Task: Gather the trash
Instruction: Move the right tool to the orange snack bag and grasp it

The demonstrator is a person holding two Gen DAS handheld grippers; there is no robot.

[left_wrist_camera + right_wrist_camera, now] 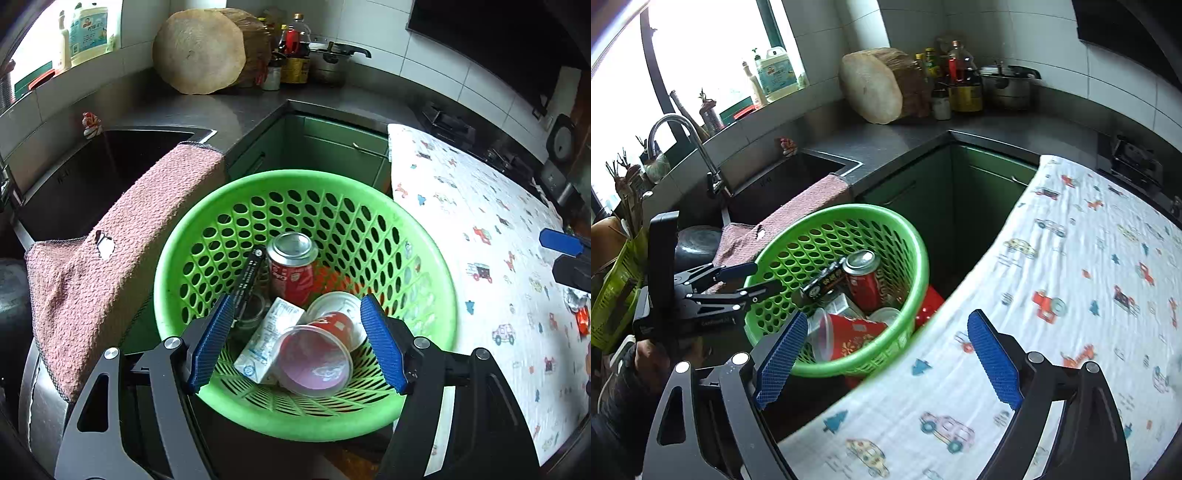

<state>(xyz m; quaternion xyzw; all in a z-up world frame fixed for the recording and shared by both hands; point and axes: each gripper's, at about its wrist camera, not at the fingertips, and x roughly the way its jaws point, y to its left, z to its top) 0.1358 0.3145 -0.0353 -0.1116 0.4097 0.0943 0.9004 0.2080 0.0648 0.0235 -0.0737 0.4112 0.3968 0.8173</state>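
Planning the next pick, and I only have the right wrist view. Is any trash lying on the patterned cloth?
Observer: Yes. A crumpled silver-and-red wrapper lies on the patterned cloth, at the left wrist view's right edge.
Operator: Is the left tool gripping anything?
Observer: No. The left tool is open above the green basket, with nothing gripped between its pads.
Operator: What is the pale item beside the red cup?
Observer: A white carton, lying on its side.
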